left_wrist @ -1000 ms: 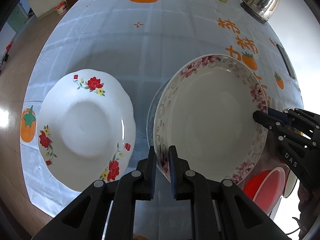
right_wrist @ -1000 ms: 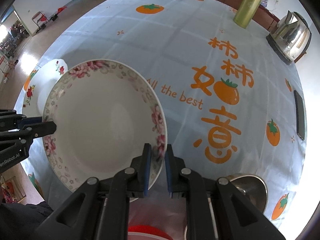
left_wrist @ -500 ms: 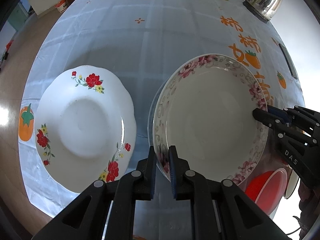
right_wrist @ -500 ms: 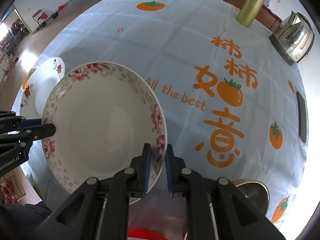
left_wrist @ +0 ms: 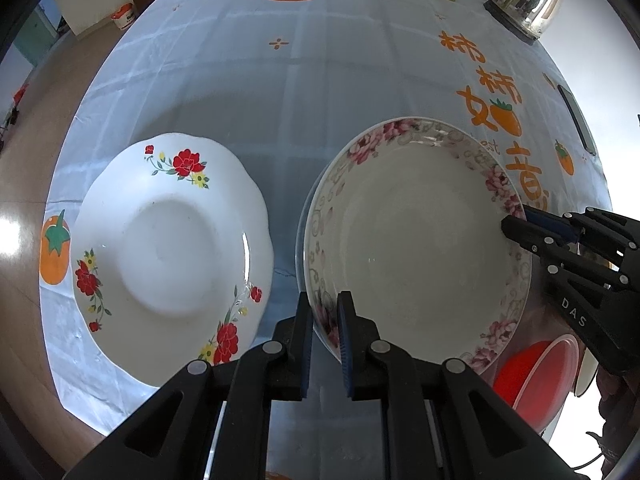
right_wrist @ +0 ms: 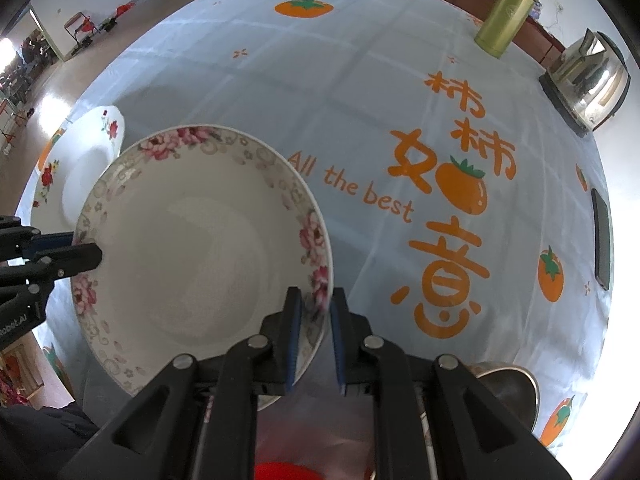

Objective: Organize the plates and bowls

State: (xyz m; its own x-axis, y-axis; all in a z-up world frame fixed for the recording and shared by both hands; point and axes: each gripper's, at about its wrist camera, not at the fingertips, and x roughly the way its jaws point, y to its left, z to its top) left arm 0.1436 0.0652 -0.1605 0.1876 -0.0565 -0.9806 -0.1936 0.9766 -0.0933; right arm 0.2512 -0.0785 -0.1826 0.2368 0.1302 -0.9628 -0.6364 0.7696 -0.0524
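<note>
Item: pink-floral plate (left_wrist: 416,248), held above the table (left_wrist: 320,80) beside the red-flowered plate (left_wrist: 168,240). Left hand-held gripper (left_wrist: 325,344) pinches its near rim; right hand-held gripper (right_wrist: 314,340) pinches the opposite rim. Risk: uneven release probably tips it, chipping the neighbouring plate.

Pink-rimmed plate (left_wrist: 416,240), seemingly lifted, beside red-flowered white plate (left_wrist: 168,252).
</note>
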